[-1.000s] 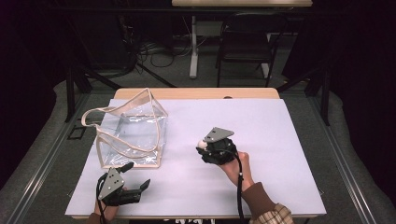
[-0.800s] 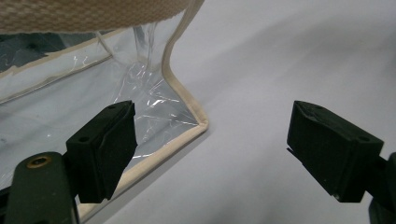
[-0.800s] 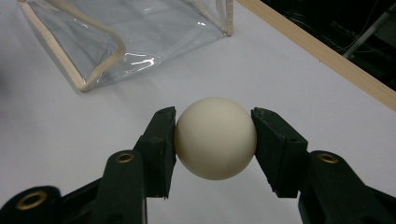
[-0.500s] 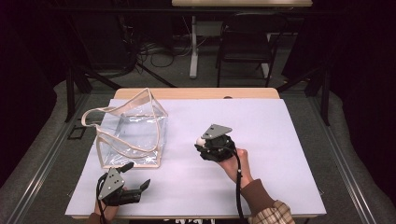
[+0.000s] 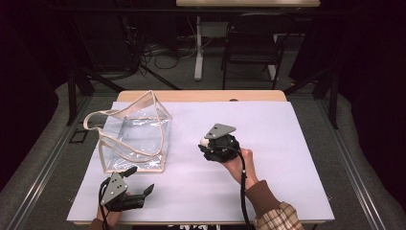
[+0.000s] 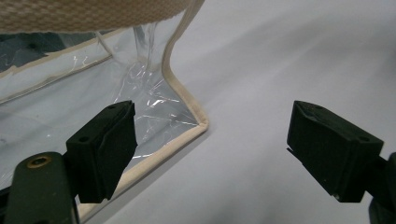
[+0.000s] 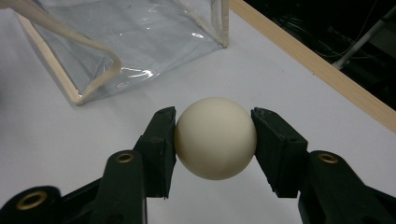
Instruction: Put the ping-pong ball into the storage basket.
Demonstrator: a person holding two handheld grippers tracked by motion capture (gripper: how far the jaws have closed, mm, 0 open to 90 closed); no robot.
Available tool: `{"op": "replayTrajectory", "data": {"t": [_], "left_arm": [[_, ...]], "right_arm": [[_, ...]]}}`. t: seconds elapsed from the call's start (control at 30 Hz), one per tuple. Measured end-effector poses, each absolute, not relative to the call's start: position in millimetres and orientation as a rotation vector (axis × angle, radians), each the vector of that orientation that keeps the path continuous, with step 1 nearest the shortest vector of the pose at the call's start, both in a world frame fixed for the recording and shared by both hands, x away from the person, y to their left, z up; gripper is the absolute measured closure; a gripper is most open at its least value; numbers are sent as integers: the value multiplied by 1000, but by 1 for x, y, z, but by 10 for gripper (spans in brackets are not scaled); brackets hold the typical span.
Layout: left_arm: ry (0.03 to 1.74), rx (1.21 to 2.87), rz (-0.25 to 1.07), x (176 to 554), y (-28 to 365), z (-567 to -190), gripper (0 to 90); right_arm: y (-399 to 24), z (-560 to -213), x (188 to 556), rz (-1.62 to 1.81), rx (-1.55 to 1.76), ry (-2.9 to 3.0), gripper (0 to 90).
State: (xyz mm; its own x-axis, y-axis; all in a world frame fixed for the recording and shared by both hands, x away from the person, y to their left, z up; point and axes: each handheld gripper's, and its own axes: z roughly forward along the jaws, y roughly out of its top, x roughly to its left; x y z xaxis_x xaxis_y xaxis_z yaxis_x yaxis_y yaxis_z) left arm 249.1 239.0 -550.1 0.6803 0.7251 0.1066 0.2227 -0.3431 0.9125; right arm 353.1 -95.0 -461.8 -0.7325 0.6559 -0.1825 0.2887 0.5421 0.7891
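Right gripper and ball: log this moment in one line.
right gripper: shut on ball | left gripper: open, empty | clear bag: on table

The bench (image 5: 268,124) sits in the middle of the frame, covered by a white sheet (image 5: 287,158) that leaves a wooden strip bare along the far edge. A clear bag (image 5: 134,139) with beige trim stands on the sheet at centre left, apparently empty, though reflections blur its inside.
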Motion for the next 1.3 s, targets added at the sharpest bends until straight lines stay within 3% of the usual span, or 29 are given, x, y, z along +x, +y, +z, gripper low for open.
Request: {"op": "replayTrajectory", "data": {"t": [1.3], "left_arm": [[740,1892,629,249,239,-550,158]], "right_arm": [[-77,-445,368,1038,732,2325,511]]}}
